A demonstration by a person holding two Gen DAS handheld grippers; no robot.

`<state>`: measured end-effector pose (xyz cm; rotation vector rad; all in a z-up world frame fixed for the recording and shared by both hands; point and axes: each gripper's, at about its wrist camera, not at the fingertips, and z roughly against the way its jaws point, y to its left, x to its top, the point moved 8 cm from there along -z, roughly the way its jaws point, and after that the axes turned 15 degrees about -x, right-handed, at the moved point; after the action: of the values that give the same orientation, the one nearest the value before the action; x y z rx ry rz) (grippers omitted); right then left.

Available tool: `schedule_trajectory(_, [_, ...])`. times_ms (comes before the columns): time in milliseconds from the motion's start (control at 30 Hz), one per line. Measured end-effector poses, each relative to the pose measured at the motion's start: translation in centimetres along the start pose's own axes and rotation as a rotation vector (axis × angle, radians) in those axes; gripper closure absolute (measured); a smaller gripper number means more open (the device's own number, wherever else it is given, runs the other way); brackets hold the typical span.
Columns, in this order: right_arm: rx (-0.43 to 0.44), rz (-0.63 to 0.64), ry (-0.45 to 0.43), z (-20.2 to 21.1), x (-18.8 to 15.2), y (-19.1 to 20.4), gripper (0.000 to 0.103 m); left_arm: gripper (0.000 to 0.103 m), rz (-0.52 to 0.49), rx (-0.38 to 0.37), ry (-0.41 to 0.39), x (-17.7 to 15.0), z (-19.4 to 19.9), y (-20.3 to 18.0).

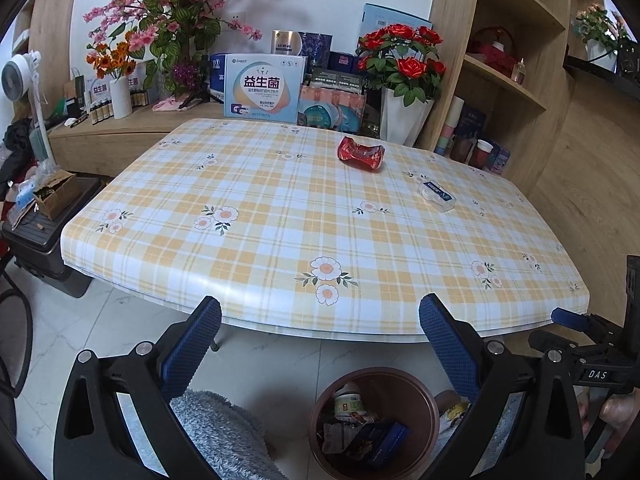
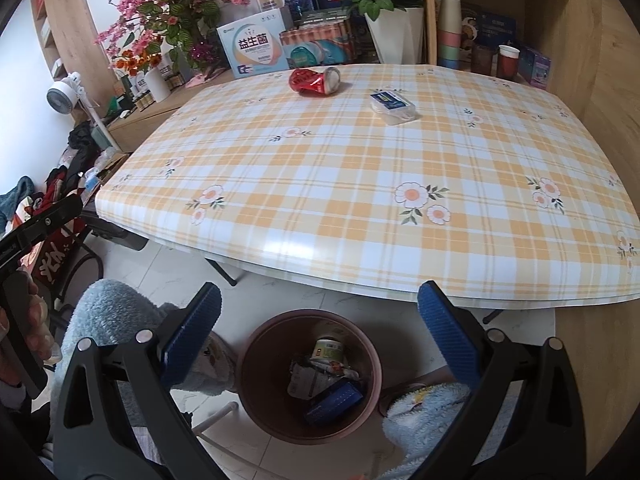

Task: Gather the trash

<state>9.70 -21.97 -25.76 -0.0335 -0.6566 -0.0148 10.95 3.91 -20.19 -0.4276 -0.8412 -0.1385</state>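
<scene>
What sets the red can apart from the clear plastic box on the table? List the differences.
The red can is opaque metal, crushed and dented; the clear plastic box is see-through and keeps its shape.
The can is a rounded cylinder lying on its side; the box is flat and rectangular, with a blue label on top.
The can lies nearer the far edge of the table; the box lies nearer the shelves.
Both rest on the checked cloth, untouched, not yet in the bin.

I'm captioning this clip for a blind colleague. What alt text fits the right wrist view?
An open, empty right gripper hangs over a brown bin of trash on the floor, beside a table in a checked, flowered cloth. On the table's far side lie a crushed red can and a small clear plastic box, with flowers and boxes behind.
</scene>
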Motion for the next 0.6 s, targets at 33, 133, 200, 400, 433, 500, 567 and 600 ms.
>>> schedule_trajectory(33, [-0.006, 0.002, 0.002, -0.2, 0.0, -0.1, 0.006, 0.006, -0.001, 0.002, 0.005, -0.1, -0.2, 0.1])
schedule_trajectory(133, [-0.019, 0.006, 0.008, -0.8, 0.1, -0.4, 0.006, 0.006, 0.0, 0.002, 0.015, 0.0, -0.9, 0.2])
schedule_trajectory(200, [-0.025, 0.005, 0.014, -1.4, 0.3, -0.7, 0.006, 0.006, 0.003, 0.003, 0.024, 0.0, -1.5, 0.3])
schedule_trajectory(400, [-0.043, 0.003, 0.027, -3.2, 1.2, -1.5, 0.006, 0.006, 0.002, 0.009, 0.05, 0.2, -3.4, 0.7])
schedule_trajectory(433, [-0.046, 0.008, 0.029, -3.6, 1.5, -1.6, 0.006, 0.006, -0.001, 0.01, 0.057, 0.4, -4.0, 0.9])
schedule_trajectory(500, [-0.066, 0.024, 0.03, -4.6, 2.4, -2.2, 0.006, 0.006, -0.004, 0.011, 0.067, 0.7, -4.9, 1.1])
schedule_trajectory(567, [-0.075, 0.031, 0.012, -5.7, 3.9, -2.9, 0.006, 0.006, -0.008, 0.011, 0.07, 1.3, -5.8, 1.4])
schedule_trajectory(600, [-0.074, 0.036, 0.004, -6.3, 4.9, -3.2, 0.006, 0.006, -0.012, 0.012, 0.069, 1.6, -6.2, 1.4])
